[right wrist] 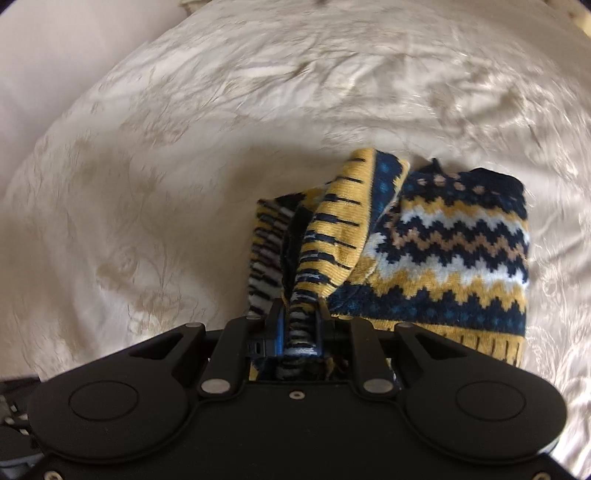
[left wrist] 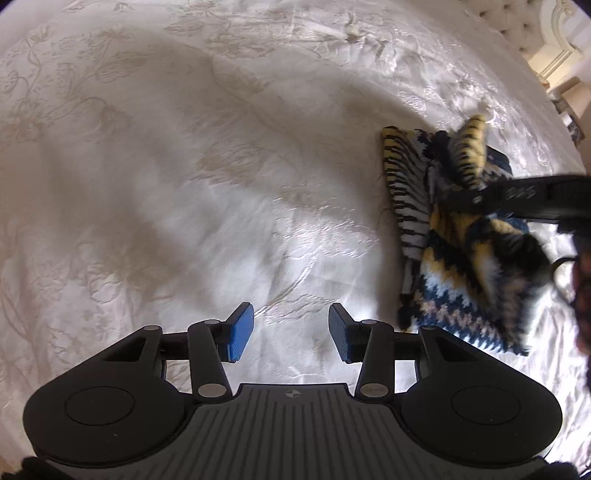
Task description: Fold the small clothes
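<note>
A small knitted garment (right wrist: 443,251) with navy, yellow, white and blue zigzag bands lies bunched on the cream bedspread (right wrist: 147,206). My right gripper (right wrist: 300,332) is shut on a ribbed yellow-and-navy edge of it, and that edge rises in a fold in front of the fingers. In the left wrist view the same garment (left wrist: 454,266) lies at the right, with the right gripper's black body (left wrist: 517,195) reaching over it. My left gripper (left wrist: 291,332) hovers over bare bedspread (left wrist: 184,166) to the garment's left, blue pads (left wrist: 242,334) apart, nothing between them.
The embroidered satin bedspread fills both views, wrinkled and shiny. A tufted headboard (left wrist: 517,26) and pale furniture show at the top right of the left wrist view. A dark patterned sleeve (left wrist: 581,295) enters at the right edge.
</note>
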Available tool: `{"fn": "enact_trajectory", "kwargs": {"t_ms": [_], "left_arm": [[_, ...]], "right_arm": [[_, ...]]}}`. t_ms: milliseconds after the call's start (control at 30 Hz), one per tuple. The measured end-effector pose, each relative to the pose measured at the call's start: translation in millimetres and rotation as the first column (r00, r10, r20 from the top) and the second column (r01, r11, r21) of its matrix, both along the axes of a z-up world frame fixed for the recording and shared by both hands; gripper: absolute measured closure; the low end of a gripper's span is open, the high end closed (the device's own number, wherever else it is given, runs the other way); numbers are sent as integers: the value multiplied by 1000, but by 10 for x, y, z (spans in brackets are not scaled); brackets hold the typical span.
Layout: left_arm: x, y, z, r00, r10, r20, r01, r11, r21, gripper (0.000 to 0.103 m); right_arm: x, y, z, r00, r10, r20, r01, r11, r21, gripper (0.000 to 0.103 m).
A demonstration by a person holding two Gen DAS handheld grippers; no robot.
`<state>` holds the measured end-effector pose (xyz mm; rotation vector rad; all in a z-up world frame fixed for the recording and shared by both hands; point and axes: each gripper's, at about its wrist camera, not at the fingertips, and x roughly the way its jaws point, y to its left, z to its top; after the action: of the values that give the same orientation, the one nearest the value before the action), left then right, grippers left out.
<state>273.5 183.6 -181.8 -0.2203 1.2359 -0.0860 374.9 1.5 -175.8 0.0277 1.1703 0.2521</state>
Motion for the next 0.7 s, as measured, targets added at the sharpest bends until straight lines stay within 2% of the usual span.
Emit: {"fn": "enact_trajectory", "kwargs": {"t_ms": [100, 133, 167, 233, 300, 400, 533, 633, 700], "left_arm": [[51, -75, 30, 1000, -15, 13, 15, 1000, -8, 60], [73, -102, 39, 1000, -19, 17, 19, 1000, -7, 60], [93, -120, 46, 1000, -22, 20, 22, 1000, -7, 60], [136, -144, 62, 999, -26, 22, 26, 1000, -12, 60], [178, -150, 87, 999, -25, 30, 26, 1000, -15, 60], [269, -140, 123, 999, -30, 35, 30, 999, -15, 60], [496, -183, 233, 997, -40, 71, 42, 999, -28, 60], [731, -323, 328, 992, -60, 110, 67, 996, -64, 60], [911, -456, 355, 990, -68, 120, 84, 988, -128, 58]], "right_arm": [[-35, 76, -53, 999, 34, 3, -34, 999, -21, 76], [-42, 87, -65, 999, 43, 5, -43, 999, -21, 73], [-40, 96, -70, 999, 50, 11, -50, 999, -11, 69], [-62, 86, -56, 998, 65, 25, -66, 997, 38, 52], [-123, 34, 5, 994, 88, 60, -94, 990, 106, 46], [-259, -91, 128, 992, 75, 101, -90, 983, 157, 47], [-516, -458, 244, 990, -46, 133, 19, 979, 202, 47], [-701, -652, 248, 985, -110, 136, 85, 980, 178, 46], [-794, -708, 228, 983, -130, 133, 106, 980, 170, 46]]}}
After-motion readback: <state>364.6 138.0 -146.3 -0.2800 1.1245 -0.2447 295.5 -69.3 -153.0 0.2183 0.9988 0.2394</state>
